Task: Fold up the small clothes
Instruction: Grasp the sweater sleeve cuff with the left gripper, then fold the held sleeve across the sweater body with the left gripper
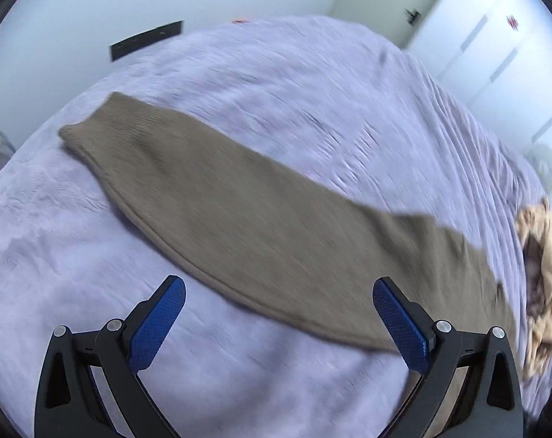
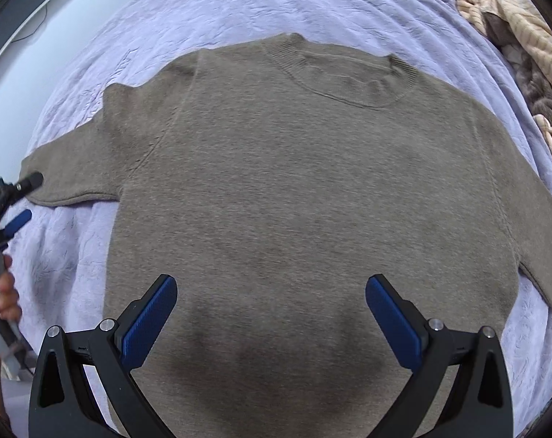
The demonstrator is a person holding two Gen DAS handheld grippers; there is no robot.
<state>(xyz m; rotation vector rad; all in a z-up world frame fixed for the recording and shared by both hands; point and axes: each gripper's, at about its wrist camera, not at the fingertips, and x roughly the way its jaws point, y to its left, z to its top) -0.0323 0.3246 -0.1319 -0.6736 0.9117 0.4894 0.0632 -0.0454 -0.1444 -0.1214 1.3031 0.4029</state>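
Brown sweater lies flat, front up, on the lavender bed. Left tongs released above its sleeve; right tongs released above its body.

The left gripper had its blue-padded jaws spread wide with nothing between them. The right gripper was likewise parted wide and bare. Far out to its left, the left gripper showed edge-on, a bare hand wrapped round its handle.
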